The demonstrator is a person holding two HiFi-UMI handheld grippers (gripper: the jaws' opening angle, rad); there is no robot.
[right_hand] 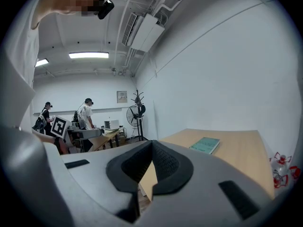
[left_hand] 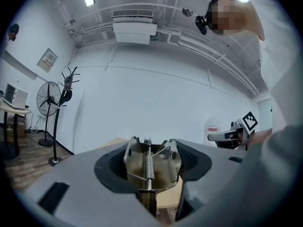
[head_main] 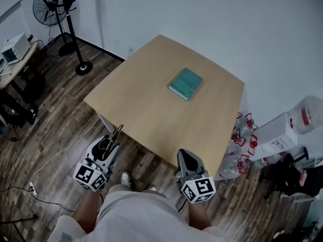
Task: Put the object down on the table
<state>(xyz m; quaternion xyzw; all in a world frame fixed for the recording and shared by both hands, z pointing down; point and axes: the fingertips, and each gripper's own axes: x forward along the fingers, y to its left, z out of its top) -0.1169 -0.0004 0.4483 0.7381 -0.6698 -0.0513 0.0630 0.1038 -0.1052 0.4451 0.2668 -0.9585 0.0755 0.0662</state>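
Spring tool (left_hand: 160, 168) held in L hand-held gripper (head_main: 109, 144), short of table (head_main: 151, 110).

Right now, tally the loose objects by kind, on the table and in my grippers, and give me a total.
Book: 1, teal, flat on the table.
Metal spring clamp: 1, gripped in the left gripper.
Right gripper: 0, shut with nothing in it.
Total: 2.

I see white walls (head_main: 202, 14) and a plank floor (head_main: 50, 130). A pedestal fan (head_main: 49, 6) stands beyond the wooden table (head_main: 151, 100).
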